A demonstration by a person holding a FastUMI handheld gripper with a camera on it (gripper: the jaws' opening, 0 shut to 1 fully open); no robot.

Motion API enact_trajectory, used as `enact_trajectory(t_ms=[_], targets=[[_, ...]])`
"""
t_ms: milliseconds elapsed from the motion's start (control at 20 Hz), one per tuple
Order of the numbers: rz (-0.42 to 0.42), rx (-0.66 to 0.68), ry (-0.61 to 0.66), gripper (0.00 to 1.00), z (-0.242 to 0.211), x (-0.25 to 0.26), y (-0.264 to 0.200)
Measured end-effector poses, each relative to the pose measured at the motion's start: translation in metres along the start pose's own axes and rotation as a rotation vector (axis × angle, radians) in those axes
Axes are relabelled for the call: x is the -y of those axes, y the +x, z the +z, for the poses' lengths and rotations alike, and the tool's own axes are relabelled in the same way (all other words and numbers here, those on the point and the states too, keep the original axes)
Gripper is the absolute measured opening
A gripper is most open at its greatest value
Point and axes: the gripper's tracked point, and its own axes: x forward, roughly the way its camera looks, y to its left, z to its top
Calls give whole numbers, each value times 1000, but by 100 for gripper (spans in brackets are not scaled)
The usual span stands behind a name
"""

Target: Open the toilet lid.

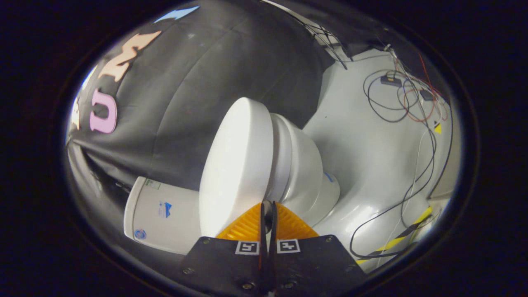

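- We see the gripper [267,206] with its two fingers drawn together; only a thin slit shows between them, and their tips meet at the rim of the toilet lid [235,165]
- We cannot tell whether the fingers pinch the lid's edge or merely rest closed against it; the rim sits right at the tips, and nothing clearly shows between them
- The toilet lid is a broad white oval; it is lifted partway off the seat, so that a gap opens between the two; its smooth outer face is turned toward us, just ahead of the fingers and reaching well beyond them
- The toilet seat [284,156] and bowl [307,169] lie just beside the lid, on the side away from the cistern; the bowl narrows down to a base [326,198] that stands on the pale floor [371,156]
- The white cistern [161,214] sits on the lid's other side, touching the booth's black cloth wall [206,74]; small stickers show on its face, too small for us to make out
- Loose cables [396,99], dark and red, trail over the floor well apart from the toilet; some run to small dark boxes [390,80]
- A strip of yellow and black tape [408,233] lies on the floor near the cables, beyond the bowl's base
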Motion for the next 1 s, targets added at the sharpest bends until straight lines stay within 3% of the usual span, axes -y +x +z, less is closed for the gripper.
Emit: enact_trajectory(t_ms=[300,1000], targets=[[36,-6,21,1,1,-23,-11],[131,78,-160,1,11,-100,-56]])
